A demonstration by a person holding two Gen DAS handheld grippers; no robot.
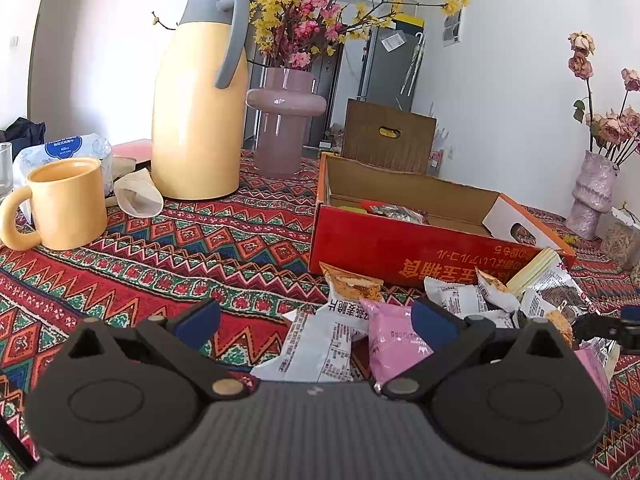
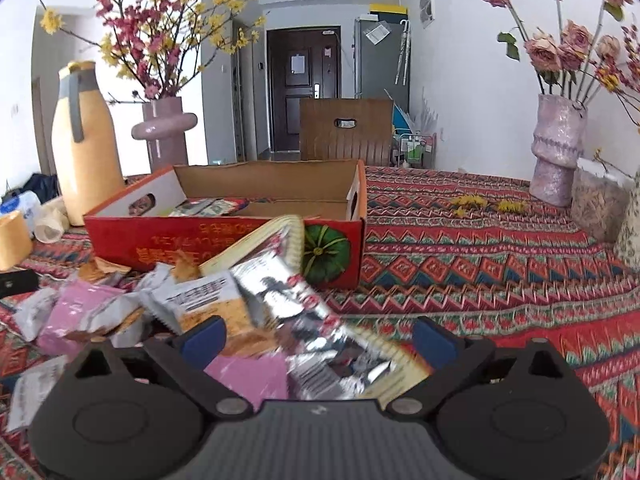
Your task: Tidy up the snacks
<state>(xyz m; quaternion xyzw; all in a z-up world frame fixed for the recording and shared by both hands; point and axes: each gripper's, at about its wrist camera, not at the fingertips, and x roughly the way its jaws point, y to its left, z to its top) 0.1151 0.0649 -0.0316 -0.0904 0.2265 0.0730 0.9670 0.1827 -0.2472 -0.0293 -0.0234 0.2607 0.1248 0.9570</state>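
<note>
The snack packets (image 2: 192, 304) lie heaped on the tablecloth (image 2: 480, 264) against the near wall of the red box (image 2: 224, 240). Both the right gripper (image 2: 316, 338) and left gripper (image 1: 316, 320) hover spread apart, empty. Next probably comes closing on the silver packet (image 2: 320, 320), then lifting it over the box wall.

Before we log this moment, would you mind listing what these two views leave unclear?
- Red cardboard box contents: left wrist view, front wall hides most.
- Silver snack packet: right wrist view, motion-blurred print; whether it touches the open right gripper is unclear.
- Pink packet lower half: left wrist view, hidden behind the left gripper.
</note>
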